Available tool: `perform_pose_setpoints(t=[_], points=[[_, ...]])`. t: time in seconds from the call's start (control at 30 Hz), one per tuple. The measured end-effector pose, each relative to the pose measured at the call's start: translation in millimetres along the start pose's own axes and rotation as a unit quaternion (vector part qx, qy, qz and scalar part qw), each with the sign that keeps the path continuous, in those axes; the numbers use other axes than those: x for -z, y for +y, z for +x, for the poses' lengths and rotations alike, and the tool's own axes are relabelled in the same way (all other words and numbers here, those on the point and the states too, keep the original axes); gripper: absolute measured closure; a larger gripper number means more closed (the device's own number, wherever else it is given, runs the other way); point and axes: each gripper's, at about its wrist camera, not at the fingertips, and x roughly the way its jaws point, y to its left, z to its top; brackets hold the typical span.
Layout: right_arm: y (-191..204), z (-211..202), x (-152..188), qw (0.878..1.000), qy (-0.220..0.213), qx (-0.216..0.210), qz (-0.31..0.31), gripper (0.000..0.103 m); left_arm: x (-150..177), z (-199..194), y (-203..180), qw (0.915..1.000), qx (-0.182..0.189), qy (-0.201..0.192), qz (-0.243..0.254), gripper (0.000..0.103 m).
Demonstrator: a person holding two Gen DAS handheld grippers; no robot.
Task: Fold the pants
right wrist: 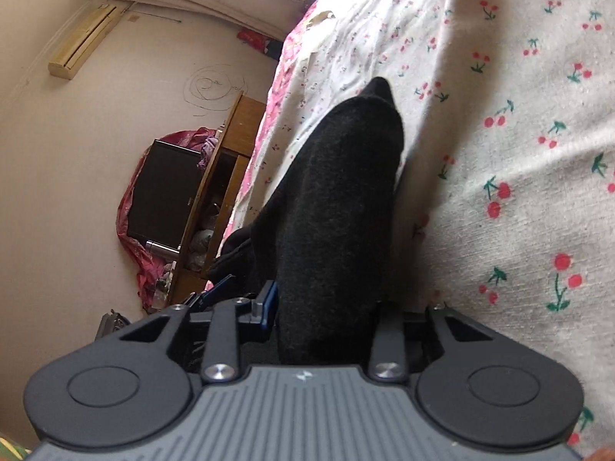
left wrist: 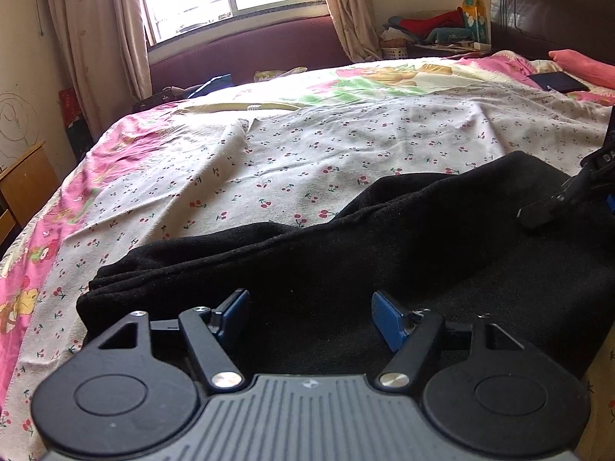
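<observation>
Black fleece pants (left wrist: 346, 253) on cherry-print bed sheet (left wrist: 307, 153), left gripper (left wrist: 309, 317) jaws released above pants, right gripper (right wrist: 326, 307) jaws clenched on pants fold.

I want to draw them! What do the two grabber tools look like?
Both match. The left tool has a grey ribbed body with a small white logo, two round black discs at its sides, black link bars with shiny silver pins, and blue fingertips. The right tool looks the same. No cables or sleeves show.

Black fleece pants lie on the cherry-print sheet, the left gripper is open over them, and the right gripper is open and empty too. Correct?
Not quite. The right gripper holds a fold of the black fleece pants between its fingers, per the right wrist view. The rest stands: left gripper open, cherry-print sheet underneath.
</observation>
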Motion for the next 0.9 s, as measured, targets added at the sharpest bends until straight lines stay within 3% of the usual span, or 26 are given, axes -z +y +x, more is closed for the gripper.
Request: perform_pose_setpoints(t=[0.13,0.23,0.3,0.4,0.43,0.5,0.6,0.67,0.73,0.8,0.9], points=[[6,34,3,0.999,-0.035,0.006,0.019,0.080,0,12,-6,0.9997,-0.017,0.018,0.002,0.019],[6,9,12,0.995,-0.044,-0.045,0.072,0.087,-3,8,-14,0.9997,-0.007,0.018,-0.013,0.020],[11,-12,21,0.994,-0.052,-0.048,0.086,0.088,-7,8,-26,0.9996,0.011,0.023,-0.014,0.022],[14,-30,28,0.993,-0.062,-0.048,0.092,0.088,-12,7,-55,0.9994,0.024,0.024,-0.002,0.040],[13,-38,29,0.993,-0.067,-0.042,0.093,0.088,-14,5,-65,0.9992,0.032,0.023,0.002,0.051],[10,-54,28,0.992,-0.072,-0.032,0.095,0.089,-19,-1,-87,0.9984,0.051,0.018,0.015,0.054],[12,-95,27,0.994,-0.083,0.014,0.076,0.089,-26,-9,-108,0.9934,0.113,0.010,0.016,0.052],[21,-124,30,0.992,-0.094,0.056,0.060,0.089,-30,-14,-118,0.9895,0.143,0.002,0.022,0.045],[26,-150,34,0.988,-0.106,0.091,0.063,0.089,-29,-17,-123,0.9908,0.130,-0.015,0.035,0.042],[35,-166,38,0.982,-0.120,0.131,0.063,0.089,-23,-9,-116,0.9930,0.117,-0.004,0.018,0.038],[52,-162,42,0.977,-0.125,0.152,0.086,0.089,-6,-8,-102,0.9946,0.103,-0.003,-0.013,0.037]])
